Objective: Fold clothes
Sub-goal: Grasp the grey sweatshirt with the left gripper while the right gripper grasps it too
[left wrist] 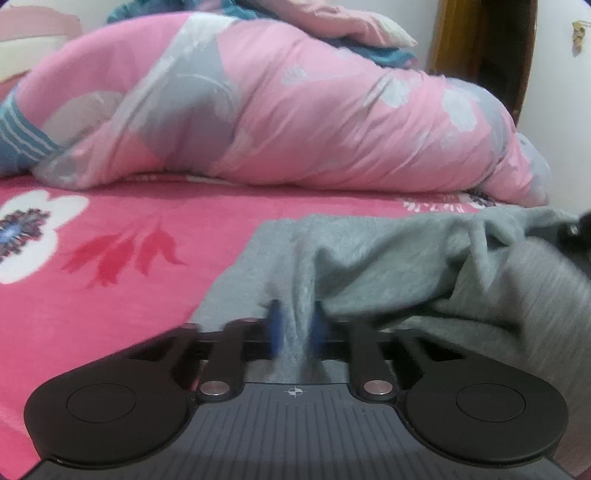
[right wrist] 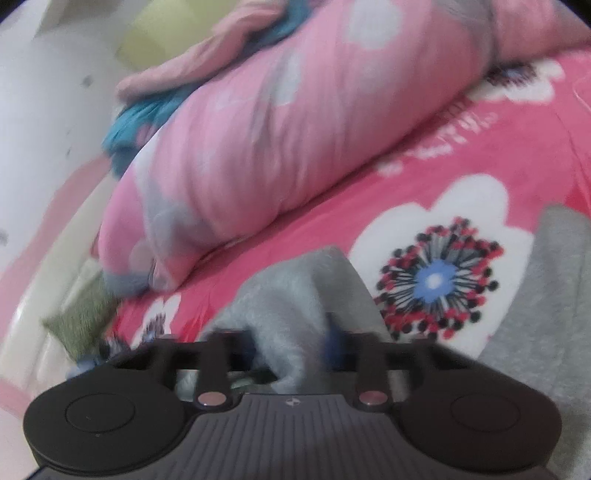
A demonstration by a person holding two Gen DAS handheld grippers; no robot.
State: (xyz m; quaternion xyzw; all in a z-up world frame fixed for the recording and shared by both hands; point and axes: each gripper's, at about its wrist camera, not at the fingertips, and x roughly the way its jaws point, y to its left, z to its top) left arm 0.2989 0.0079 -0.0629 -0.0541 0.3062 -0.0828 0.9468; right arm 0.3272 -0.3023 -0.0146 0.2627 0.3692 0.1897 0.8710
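A grey knit garment (left wrist: 388,258) lies bunched on the pink flowered bedsheet (left wrist: 129,295), spreading from the middle to the right edge of the left wrist view. My left gripper (left wrist: 295,325) is shut on a fold of its near edge, and the cloth runs between the two blue pads. In the right wrist view the same grey garment (right wrist: 291,295) humps up right ahead. My right gripper (right wrist: 291,343) is shut on a thick bunch of it; the left pad is hidden by cloth. More grey cloth (right wrist: 546,295) lies at the right.
A rolled pink and grey flowered quilt (left wrist: 277,110) lies across the bed behind the garment, with pink and teal cloth (left wrist: 354,33) piled on top. A white wall (right wrist: 44,129) and the mattress edge are at the left in the right wrist view, a brown door frame (left wrist: 480,55) beyond.
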